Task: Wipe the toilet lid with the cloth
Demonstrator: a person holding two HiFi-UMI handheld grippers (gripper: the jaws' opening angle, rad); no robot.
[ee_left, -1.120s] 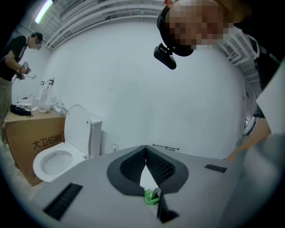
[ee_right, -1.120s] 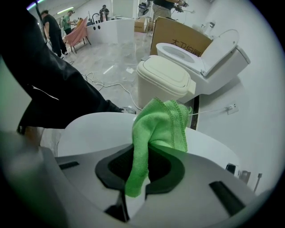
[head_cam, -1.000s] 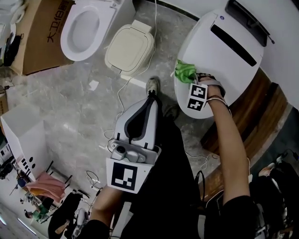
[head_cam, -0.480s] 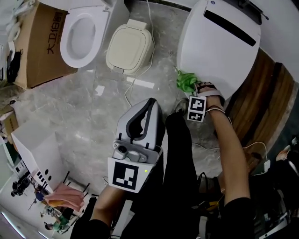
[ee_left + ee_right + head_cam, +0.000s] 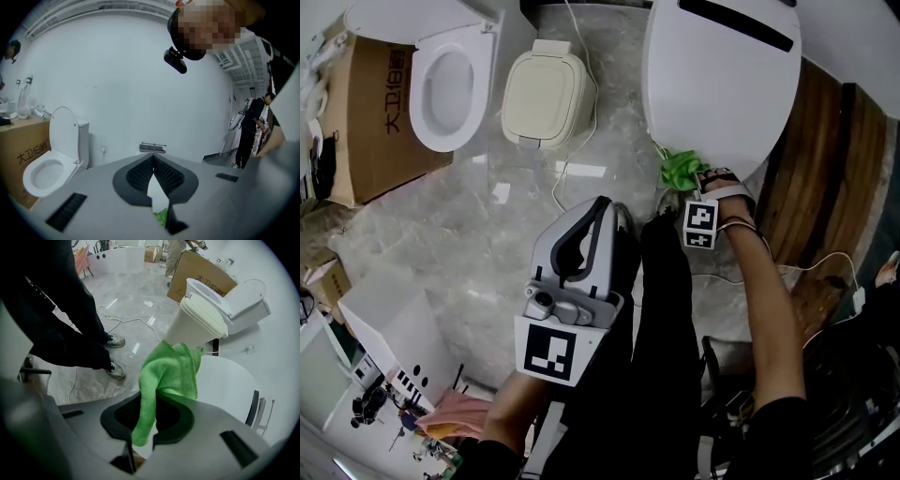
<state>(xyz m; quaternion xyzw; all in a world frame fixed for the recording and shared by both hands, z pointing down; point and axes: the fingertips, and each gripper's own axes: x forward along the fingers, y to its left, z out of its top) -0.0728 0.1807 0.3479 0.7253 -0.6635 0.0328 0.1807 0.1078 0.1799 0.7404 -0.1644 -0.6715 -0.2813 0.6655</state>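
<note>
My right hand-held gripper [image 5: 143, 425] has its jaws pressed on the green cloth [image 5: 171, 369]. One narrow end of the cloth goes down between the jaws, and the bigger part stands out in front of them as a loose bunch. In the head view this bunch is at the near rim of the white toilet lid [image 5: 722, 89], partly over the rim and partly over the grey floor [image 5: 487, 225]. I cannot tell if the cloth really presses on the lid.

My left hand-held gripper [image 5: 598, 211] is well apart from the lid, low in the middle of the head view. It points away from my body. In the left gripper view its jaws are together at the tips and there is nothing between them.

A wooden platform [image 5: 811, 159] lies to the right of the lid. To the left, a cream seat unit [image 5: 544, 94] lies on the floor with a white cable [image 5: 567, 164] running from it. Further left is a second toilet [image 5: 445, 80] with the seat open, beside a cardboard box [image 5: 366, 131].
</note>
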